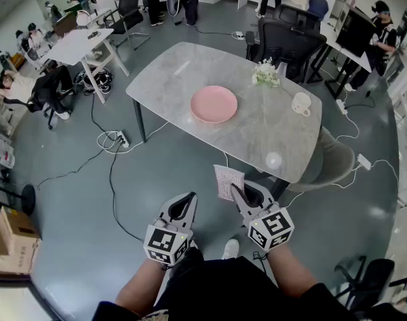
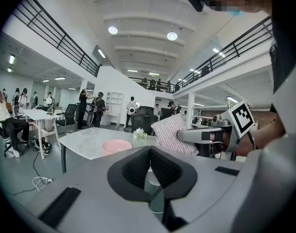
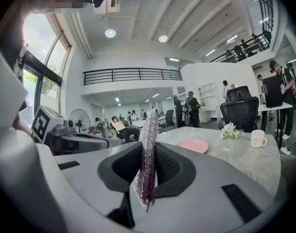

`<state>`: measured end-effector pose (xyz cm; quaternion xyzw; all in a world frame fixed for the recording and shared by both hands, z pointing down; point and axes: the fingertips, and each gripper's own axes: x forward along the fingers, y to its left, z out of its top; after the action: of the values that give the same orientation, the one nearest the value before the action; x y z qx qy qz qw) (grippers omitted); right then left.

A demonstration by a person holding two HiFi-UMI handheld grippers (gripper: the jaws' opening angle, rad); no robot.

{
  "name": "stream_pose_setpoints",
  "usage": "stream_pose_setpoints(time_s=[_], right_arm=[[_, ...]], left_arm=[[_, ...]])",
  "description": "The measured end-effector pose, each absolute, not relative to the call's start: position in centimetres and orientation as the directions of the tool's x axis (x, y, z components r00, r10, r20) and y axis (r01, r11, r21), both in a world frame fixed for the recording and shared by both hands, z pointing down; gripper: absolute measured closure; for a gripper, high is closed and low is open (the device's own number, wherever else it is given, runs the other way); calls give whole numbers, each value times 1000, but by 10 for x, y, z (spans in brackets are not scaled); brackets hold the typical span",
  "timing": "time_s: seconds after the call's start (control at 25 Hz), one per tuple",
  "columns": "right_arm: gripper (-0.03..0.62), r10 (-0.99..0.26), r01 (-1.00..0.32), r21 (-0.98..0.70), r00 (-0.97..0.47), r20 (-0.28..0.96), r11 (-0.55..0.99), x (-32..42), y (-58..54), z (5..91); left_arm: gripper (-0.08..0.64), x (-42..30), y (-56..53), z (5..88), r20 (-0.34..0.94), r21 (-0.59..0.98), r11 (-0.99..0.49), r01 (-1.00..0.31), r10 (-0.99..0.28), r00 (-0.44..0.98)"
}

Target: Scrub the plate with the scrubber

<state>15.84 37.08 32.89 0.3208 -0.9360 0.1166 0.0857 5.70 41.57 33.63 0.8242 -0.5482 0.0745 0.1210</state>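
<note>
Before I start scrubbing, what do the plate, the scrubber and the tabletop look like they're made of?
Plate: probably glazed ceramic or melamine, smooth even pink. Scrubber: woven metallic-thread cloth, it glitters silver-purple. Tabletop: marble-look stone or laminate, pale grey veining, slight sheen.

Bright, even indoor light
Round ceiling lamps (image 2: 113, 29) glare softly (window (image 3: 41, 62) blown white); fisheye bends edges, corners vignette black.
</note>
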Motion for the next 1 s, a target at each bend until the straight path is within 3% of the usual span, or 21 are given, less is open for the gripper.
stream_pose_setpoints(time_s=[0.52,1.0], right_arm=[[517,-592,-634,-181,-770,237,752,142,365,333],[515,-601,-647,-173,-758,253,743,59,347,340]], left_arm=[[543,37,416,344,258,136,-368,-920,-883,392],[542,-46,404,358,259,168,-374,-912,-876,407]])
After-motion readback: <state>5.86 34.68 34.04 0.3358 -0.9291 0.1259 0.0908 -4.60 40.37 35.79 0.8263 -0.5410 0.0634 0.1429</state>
